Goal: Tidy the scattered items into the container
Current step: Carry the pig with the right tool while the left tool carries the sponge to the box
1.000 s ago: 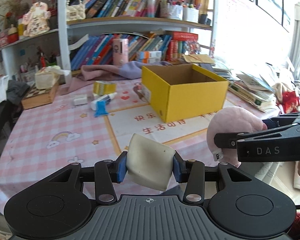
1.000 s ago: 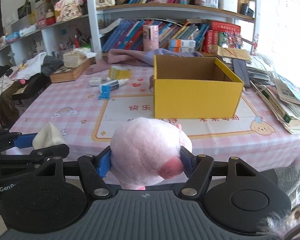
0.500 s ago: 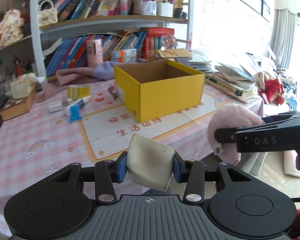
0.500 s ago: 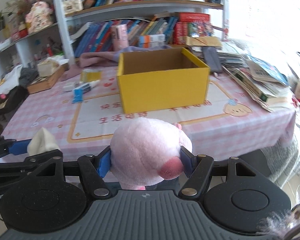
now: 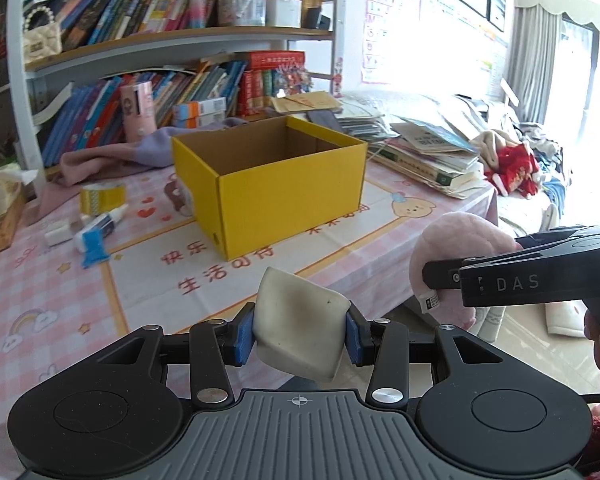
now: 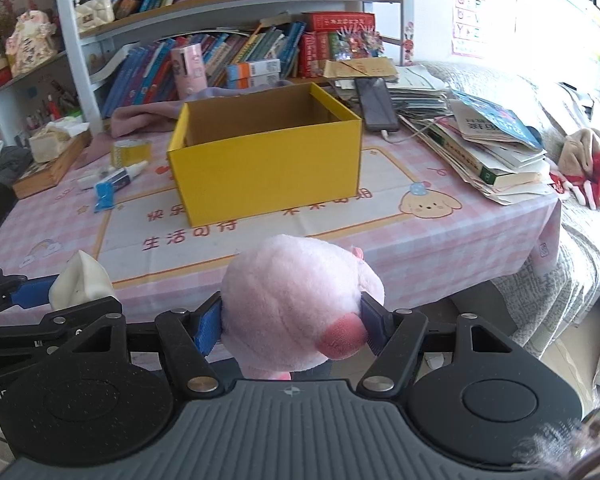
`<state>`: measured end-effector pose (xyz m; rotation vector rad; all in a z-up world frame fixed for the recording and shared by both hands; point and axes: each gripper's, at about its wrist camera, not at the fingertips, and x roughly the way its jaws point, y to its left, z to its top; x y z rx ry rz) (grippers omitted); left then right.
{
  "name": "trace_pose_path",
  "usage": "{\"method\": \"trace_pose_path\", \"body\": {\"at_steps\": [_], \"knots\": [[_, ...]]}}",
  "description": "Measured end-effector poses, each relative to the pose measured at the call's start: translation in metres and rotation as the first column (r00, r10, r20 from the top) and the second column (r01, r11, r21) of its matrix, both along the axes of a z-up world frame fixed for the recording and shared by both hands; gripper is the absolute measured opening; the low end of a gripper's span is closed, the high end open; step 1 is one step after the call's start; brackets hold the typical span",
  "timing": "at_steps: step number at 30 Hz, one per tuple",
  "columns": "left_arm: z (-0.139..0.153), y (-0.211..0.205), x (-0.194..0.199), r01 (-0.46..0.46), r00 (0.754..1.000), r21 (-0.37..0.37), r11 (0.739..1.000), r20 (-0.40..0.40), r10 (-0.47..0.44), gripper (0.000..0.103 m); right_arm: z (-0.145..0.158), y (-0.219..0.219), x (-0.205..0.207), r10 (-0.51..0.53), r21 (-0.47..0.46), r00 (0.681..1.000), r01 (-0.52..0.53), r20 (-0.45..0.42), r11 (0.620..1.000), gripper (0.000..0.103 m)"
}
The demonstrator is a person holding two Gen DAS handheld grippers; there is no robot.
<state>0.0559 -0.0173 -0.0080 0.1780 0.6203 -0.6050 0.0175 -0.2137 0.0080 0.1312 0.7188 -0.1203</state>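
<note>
Two soft items: fuzzy round pink plush (image 6: 296, 304), smooth cream wedge (image 5: 298, 322).

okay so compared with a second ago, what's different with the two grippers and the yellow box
Both grippers have swung to the right along the near table edge: the yellow box now shows its corner, with the book stacks in view. Grips unchanged: the left gripper keeps the cream pad, the right gripper the pink plush. Nothing is in the box yet.

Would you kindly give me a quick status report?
Left gripper shut on cream squishy block. Right gripper shut on pink plush toy. Open yellow cardboard box ahead, unobstructed.
</note>
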Motion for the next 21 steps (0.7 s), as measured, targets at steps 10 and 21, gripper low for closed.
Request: {"method": "trace_pose_path", "body": {"at_steps": [10, 21], "knots": [[0.005, -0.023, 0.027, 0.049, 0.997, -0.005, 0.999, 0.055, -0.049, 0.043, 0.006, -0.013, 0.03, 0.02, -0.029, 0.998, -0.018, 0.055, 0.999, 0.066], [0.028, -0.049, 0.072, 0.01, 0.987, -0.028, 1.0, 0.161, -0.006, 0.043, 0.036, -0.027, 0.086, 0.113, -0.12, 0.973, -0.09, 0.201, 0.989, 0.066]]}}
